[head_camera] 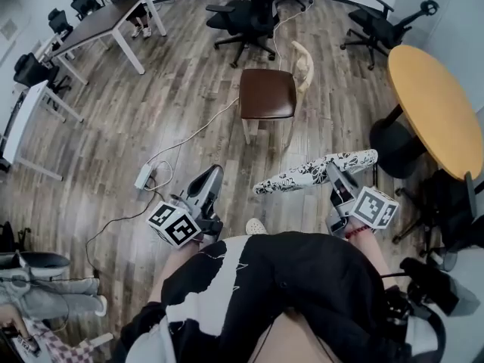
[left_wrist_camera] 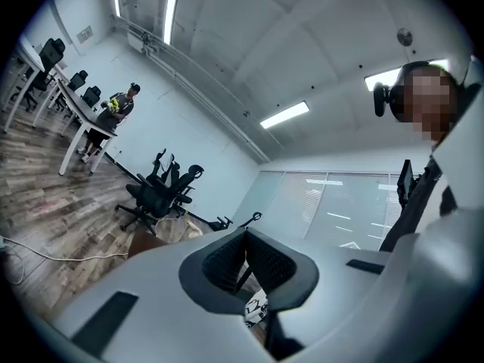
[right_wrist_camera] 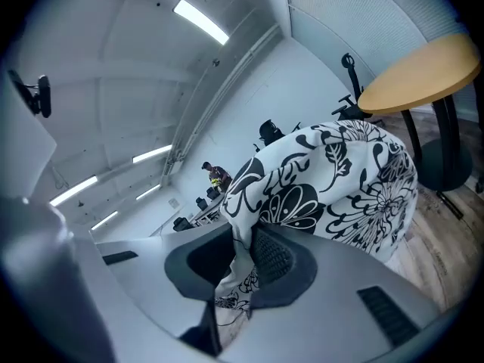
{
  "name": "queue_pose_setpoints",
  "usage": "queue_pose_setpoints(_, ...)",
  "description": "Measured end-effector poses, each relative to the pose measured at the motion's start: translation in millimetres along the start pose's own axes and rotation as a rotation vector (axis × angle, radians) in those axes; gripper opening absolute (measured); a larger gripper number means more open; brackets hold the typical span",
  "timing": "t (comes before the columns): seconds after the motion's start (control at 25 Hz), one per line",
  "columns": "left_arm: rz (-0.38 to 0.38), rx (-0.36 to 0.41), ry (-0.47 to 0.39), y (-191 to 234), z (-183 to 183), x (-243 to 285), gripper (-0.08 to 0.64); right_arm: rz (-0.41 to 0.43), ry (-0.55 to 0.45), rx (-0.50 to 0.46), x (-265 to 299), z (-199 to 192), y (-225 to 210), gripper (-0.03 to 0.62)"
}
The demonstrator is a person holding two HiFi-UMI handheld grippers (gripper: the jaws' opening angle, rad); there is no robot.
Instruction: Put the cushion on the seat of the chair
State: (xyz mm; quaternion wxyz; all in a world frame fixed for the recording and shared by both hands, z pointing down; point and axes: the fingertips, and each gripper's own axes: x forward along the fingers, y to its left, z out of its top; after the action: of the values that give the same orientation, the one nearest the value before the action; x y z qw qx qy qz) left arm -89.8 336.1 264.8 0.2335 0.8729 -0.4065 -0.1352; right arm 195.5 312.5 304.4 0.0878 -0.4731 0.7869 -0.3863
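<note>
The chair has a brown seat and a pale wooden back, and it stands ahead of me on the wood floor. A black-and-white floral cushion hangs in the air short of the chair. My right gripper is shut on the cushion's near edge. In the right gripper view the cloth is pinched between the pads. My left gripper is to the left of the cushion and apart from it, shut with nothing in it. In the left gripper view its jaws point toward the chair seat.
A round wooden table on a black base stands at the right. Black office chairs are behind the chair. A white cable with a power strip crosses the floor at the left. Desks stand at the far left, with a person beside them.
</note>
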Motion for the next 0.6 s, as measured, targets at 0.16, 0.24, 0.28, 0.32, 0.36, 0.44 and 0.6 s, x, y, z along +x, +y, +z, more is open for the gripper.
queue_pose_setpoints(0.16,0.017,0.006,0.001,33.3,25.5,20.4,0.015,0.007,0.017,0.007,46.2,13.6,6.0,0.060)
queue_pose_setpoints(0.24,0.020,0.001,0.001,48.5,37.2,29.1,0.015,0.012,0.017,0.004,67.8,23.7,10.0,0.060)
queue_pose_setpoints(0.28,0.022,0.001,0.004,55.3,41.5,32.2,0.015,0.015,0.018,0.000,77.8,27.5,12.0,0.060)
queue_pose_setpoints(0.32,0.025,0.002,0.008,62.1,44.4,34.6,0.015,0.016,0.019,-0.006,87.3,30.2,13.4,0.060)
queue_pose_setpoints(0.36,0.029,0.004,0.013,69.0,46.1,36.6,0.015,0.015,0.022,-0.014,96.1,32.1,13.8,0.060)
queue_pose_setpoints(0.44,0.041,0.001,0.017,82.6,48.1,40.1,0.015,0.012,0.023,-0.029,112.6,35.9,13.0,0.060)
queue_pose_setpoints(0.6,0.070,-0.020,0.013,105.3,52.6,45.4,0.015,0.036,0.024,-0.010,143.1,39.9,15.4,0.060)
